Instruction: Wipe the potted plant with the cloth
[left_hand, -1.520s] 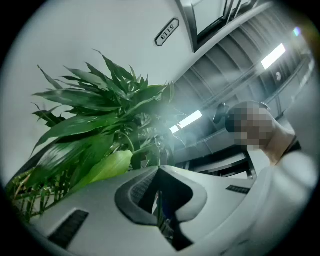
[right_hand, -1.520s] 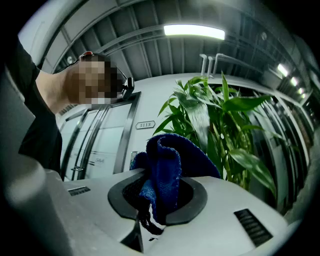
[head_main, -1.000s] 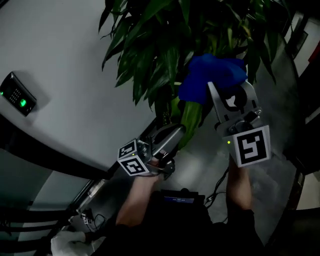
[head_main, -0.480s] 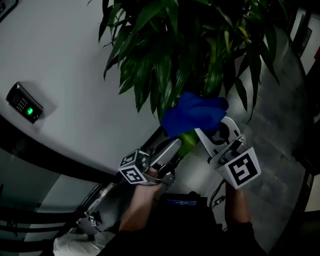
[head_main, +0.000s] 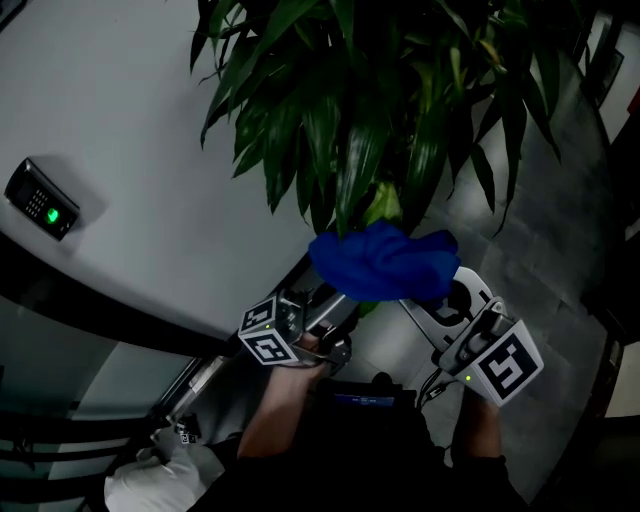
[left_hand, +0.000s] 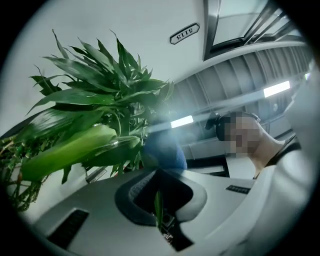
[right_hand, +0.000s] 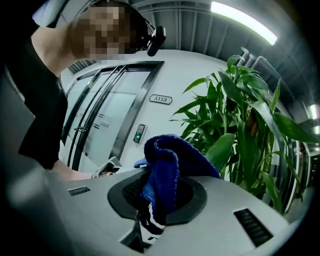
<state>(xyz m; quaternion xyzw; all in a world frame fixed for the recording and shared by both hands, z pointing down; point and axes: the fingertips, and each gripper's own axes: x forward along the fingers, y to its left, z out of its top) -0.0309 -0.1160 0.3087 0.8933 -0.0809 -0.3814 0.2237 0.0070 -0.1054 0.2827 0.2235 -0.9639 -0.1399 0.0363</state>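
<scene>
The potted plant (head_main: 380, 90) fills the top of the head view with long dark green leaves. My left gripper (head_main: 335, 305) points up at it from below and is shut on the tip of one leaf; a thin green sliver of that leaf (left_hand: 158, 210) shows between its jaws. My right gripper (head_main: 440, 300) is shut on the bunched blue cloth (head_main: 385, 262), which lies over the lower end of the same leaf, just above the left gripper. In the right gripper view the cloth (right_hand: 167, 165) hangs out of the jaws with the plant (right_hand: 245, 125) to its right.
A white wall stands left of the plant with a keypad (head_main: 40, 200) showing a green light. A dark door frame runs beneath it, and a door plate (right_hand: 160, 99) hangs beside the glass door. Grey floor tiles (head_main: 540, 230) lie to the right. Something white (head_main: 140, 485) lies at the lower left.
My right gripper has slid down the leaf with the blue cloth, from high among the leaves to just above the left gripper, and has rolled. The left gripper has kept still.
</scene>
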